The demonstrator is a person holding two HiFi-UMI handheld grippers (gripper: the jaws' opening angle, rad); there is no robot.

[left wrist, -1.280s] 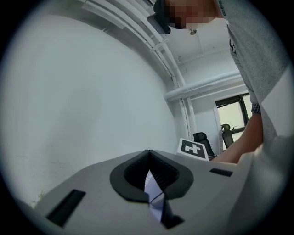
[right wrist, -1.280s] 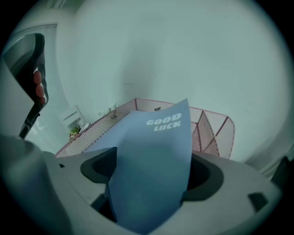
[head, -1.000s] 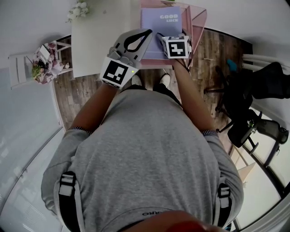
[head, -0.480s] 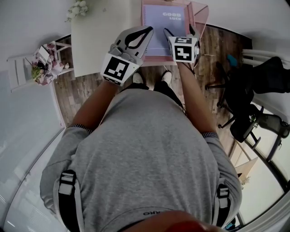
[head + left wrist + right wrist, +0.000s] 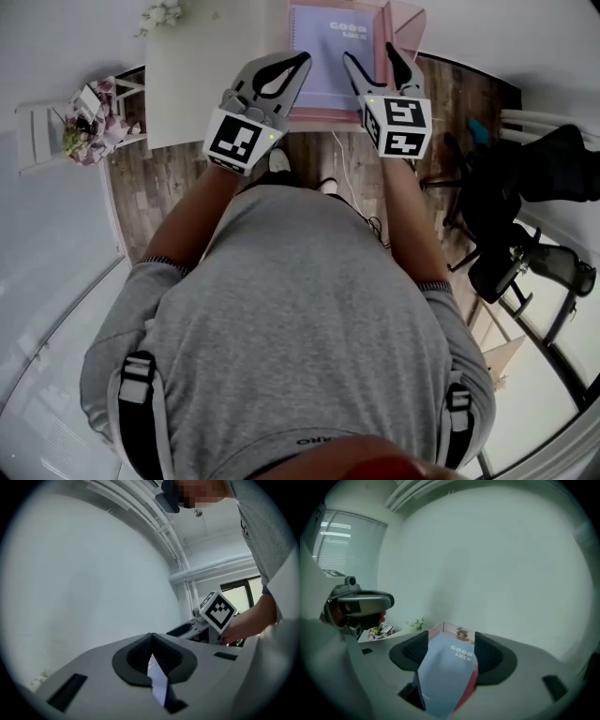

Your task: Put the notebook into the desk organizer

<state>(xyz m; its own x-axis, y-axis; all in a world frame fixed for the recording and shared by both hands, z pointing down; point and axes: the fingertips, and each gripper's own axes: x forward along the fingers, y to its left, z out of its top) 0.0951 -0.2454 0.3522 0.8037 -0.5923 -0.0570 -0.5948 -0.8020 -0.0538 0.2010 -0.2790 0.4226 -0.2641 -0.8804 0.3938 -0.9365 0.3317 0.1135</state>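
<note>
Right tongs (image 5: 368,54) have backed off the notebook (image 5: 328,52) since the earlier frame: the marker cube now sits lower and further right in the head view, and both fingers show clear above the cover. Their jaws have just been closing a little, yet they stand well apart with nothing pressed between them. The right gripper view looks between the two pads straight at the lilac cover, which lies some way beyond them. Left tongs (image 5: 302,61) hover at the notebook's left edge, much where they were. In the left gripper view the tips meet, and only a sliver of lilac shows through the gap below them, with nothing pinched that I can make out.

The notebook lies flat, cover up, inside the pink desk organizer (image 5: 405,28) at the upper middle of the head view, at the far edge of the white counter (image 5: 206,66).

Judging from this, the placing is done and the step in hand is letting go and drawing away. Next, both tongs need only pull back without catching the organizer's pink wall or nudging the notebook.
</note>
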